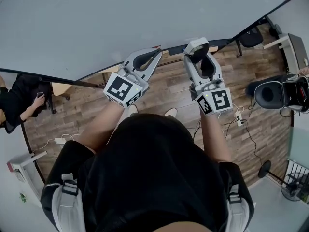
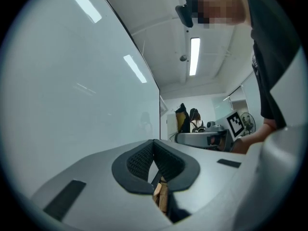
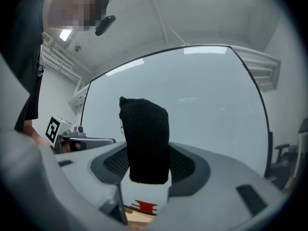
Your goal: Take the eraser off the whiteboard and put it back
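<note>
The eraser (image 3: 144,143), a white block with red print and a black felt face, stands between the jaws of my right gripper (image 3: 147,162), which is shut on it. In the head view the eraser (image 1: 196,46) sits at the tip of the right gripper (image 1: 197,51), close in front of the large pale whiteboard (image 1: 120,18). The whiteboard (image 3: 202,100) fills the right gripper view behind the eraser. My left gripper (image 1: 155,53) is level beside the right one, near the board's lower edge. Its jaws (image 2: 154,146) meet at the tips with nothing between them, and the whiteboard (image 2: 72,95) runs along its left.
A seated person in black (image 1: 17,100) is at the far left on the wooden floor. A power strip (image 1: 60,140) lies at the lower left. To the right are a black chair (image 1: 251,36), a white desk (image 1: 294,47), a dark round bin (image 1: 270,94) and a fan (image 1: 294,187).
</note>
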